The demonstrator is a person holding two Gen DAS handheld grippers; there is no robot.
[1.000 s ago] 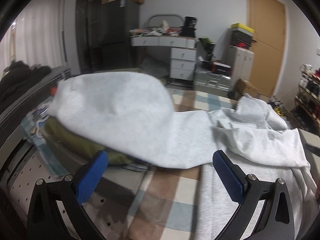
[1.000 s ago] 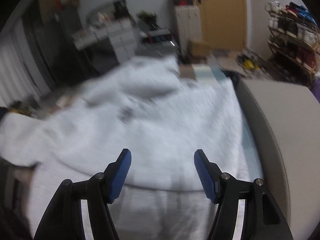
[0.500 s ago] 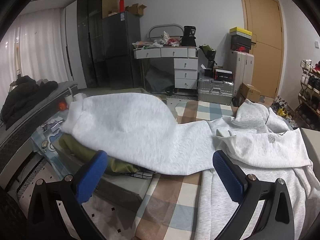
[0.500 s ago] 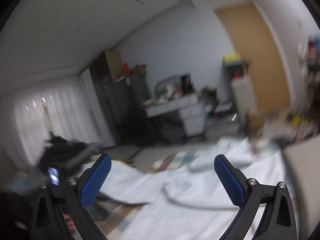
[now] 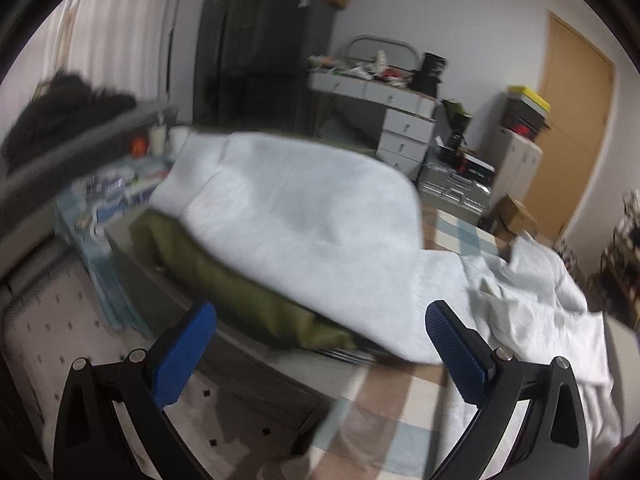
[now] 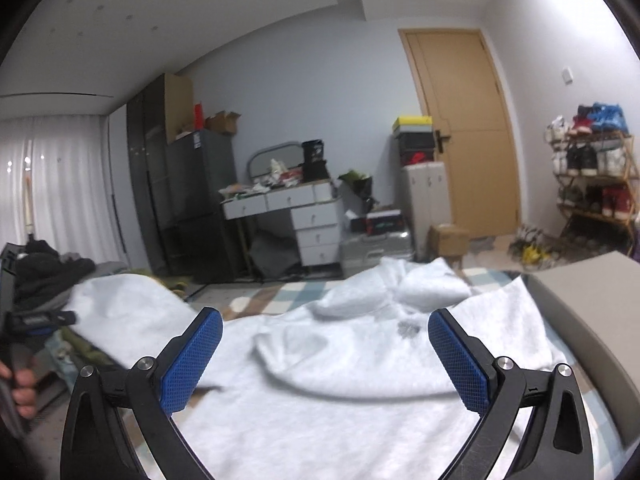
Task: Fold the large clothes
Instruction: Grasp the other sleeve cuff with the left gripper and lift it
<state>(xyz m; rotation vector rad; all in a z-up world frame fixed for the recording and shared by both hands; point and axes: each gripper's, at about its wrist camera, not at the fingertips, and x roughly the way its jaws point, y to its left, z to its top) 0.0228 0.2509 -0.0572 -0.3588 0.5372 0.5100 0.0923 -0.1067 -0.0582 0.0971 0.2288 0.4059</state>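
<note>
A large light-grey sweatshirt [image 6: 360,360] lies spread over the checked bed cover [image 5: 400,412]. Its hood [image 6: 424,284] is bunched at the far end and a small dark logo [image 6: 408,328] shows on the chest. One long sleeve [image 5: 304,232] runs out to the left over an olive-green garment [image 5: 240,300]. My left gripper [image 5: 320,348] is open just short of that sleeve's lower edge, with nothing between its blue pads. My right gripper [image 6: 324,348] is wide open above the sweatshirt's body and holds nothing.
A grey padded bed edge [image 6: 592,320] borders the right side. Left of the bed are a dotted mat [image 5: 48,340], a light-blue packet [image 5: 108,200] and dark clothes [image 6: 44,268]. A hand [image 6: 20,384] shows at the far left. Drawers [image 6: 316,232], a suitcase [image 5: 456,192], a shoe rack [image 6: 592,184] and a door [image 6: 464,132] stand beyond.
My right gripper has opened wider, swung up off the sweatshirt and come back level over it. My left gripper has shifted sideways, so the sleeve now fills more of its view.
</note>
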